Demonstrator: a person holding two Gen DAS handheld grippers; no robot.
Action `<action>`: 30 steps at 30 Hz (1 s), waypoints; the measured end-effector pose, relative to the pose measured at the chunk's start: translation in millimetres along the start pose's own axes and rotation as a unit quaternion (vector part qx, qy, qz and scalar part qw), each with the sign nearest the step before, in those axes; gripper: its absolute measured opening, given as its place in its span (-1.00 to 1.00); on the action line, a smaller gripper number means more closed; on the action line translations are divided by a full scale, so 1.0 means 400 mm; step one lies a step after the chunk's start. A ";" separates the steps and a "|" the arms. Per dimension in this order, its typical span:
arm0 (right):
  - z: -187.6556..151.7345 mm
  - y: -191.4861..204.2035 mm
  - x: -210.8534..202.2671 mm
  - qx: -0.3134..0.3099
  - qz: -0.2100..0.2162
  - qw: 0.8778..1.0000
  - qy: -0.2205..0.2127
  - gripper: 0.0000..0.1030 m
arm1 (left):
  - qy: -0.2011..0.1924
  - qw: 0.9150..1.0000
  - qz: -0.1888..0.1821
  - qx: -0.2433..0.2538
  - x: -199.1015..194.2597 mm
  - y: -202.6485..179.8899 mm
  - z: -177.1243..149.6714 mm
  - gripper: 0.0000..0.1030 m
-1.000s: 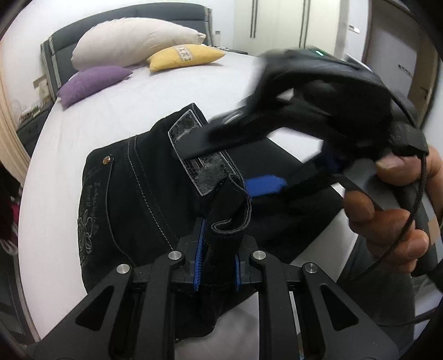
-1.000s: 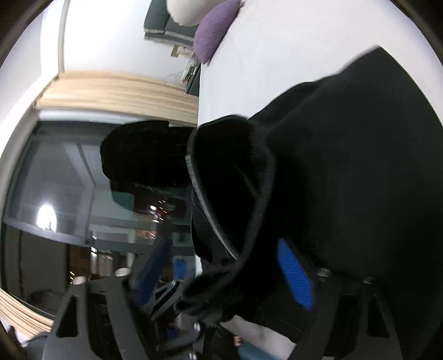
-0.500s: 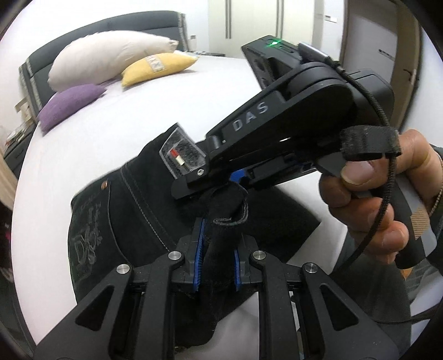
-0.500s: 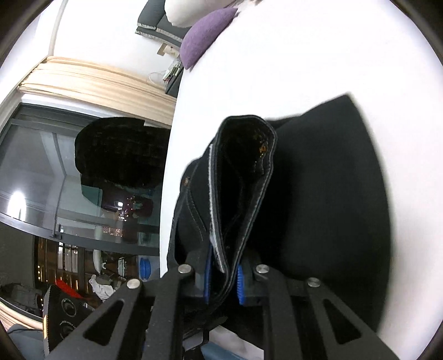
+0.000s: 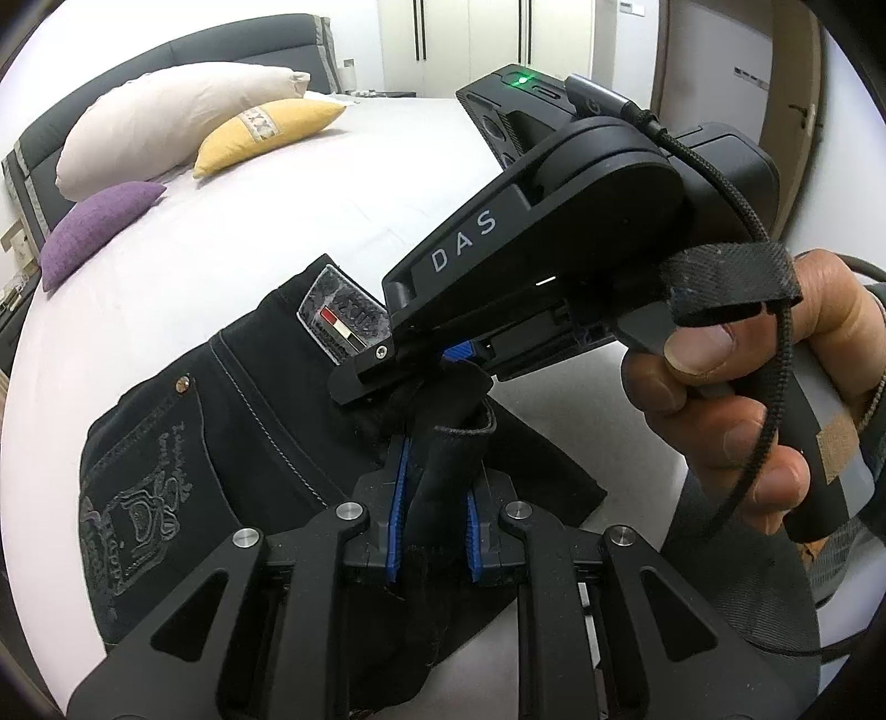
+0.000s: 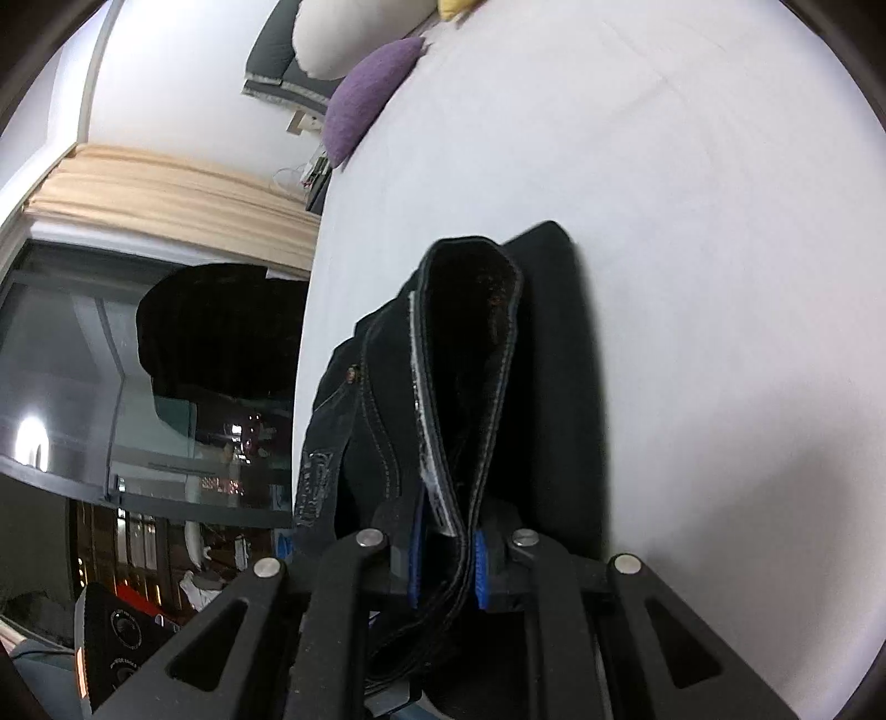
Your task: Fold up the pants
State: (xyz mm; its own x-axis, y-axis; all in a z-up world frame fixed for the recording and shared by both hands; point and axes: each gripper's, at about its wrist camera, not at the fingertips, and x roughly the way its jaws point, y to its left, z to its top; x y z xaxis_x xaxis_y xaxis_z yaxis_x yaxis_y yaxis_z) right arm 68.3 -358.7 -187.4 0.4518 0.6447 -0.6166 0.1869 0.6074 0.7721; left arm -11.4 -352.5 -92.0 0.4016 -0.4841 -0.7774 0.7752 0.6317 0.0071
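Observation:
Black jeans lie folded on the white bed, waistband patch and embroidered back pocket facing up. My left gripper is shut on a bunched fold of the jeans near the front edge. My right gripper is shut on the waistband layers of the jeans, which rise as a loop between its blue pads. In the left wrist view the right gripper's body sits just above the left one, held by a hand.
A cream pillow, a yellow pillow and a purple pillow lie at the dark headboard. Wardrobe doors stand behind. A dark window and beige curtain are beside the bed.
The right gripper has closed on the waistband and steadied close above the left gripper. The left gripper has kept its hold on the fold and lifted a little.

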 end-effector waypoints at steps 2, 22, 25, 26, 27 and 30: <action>-0.001 0.003 0.009 0.004 -0.003 1.000 -0.005 -0.70 | 0.000 1.000 0.000 -0.001 0.014 0.000 0.005 -0.70; -0.040 -0.062 -0.069 0.025 -0.010 0.997 -0.067 -0.06 | -0.045 0.992 -0.074 -0.087 -0.182 0.190 -0.133 0.31; -0.049 -0.020 -0.121 0.024 0.018 0.994 -0.101 -0.02 | -0.080 0.986 -0.056 -0.133 -0.234 0.298 -0.159 0.32; -0.054 0.021 -0.120 0.000 0.046 0.994 -0.097 -0.02 | -0.080 0.985 -0.049 -0.145 -0.232 0.328 -0.165 0.32; -0.059 0.051 -0.113 -0.018 0.056 0.994 -0.091 -0.02 | -0.078 0.984 -0.042 -0.157 -0.223 0.355 -0.171 0.32; -0.078 0.124 -0.046 -0.068 0.068 0.994 -0.050 -0.02 | -0.039 0.978 -0.046 -0.197 -0.151 0.418 -0.229 0.31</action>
State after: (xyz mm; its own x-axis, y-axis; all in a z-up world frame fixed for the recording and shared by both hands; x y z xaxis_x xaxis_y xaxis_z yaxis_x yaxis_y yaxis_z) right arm 41.8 -326.0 -142.4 0.5499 0.6805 -0.4843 0.0016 0.5790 0.8153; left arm 49.2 -162.4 -101.5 0.3870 -0.5848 -0.7129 0.5672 0.7605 -0.3160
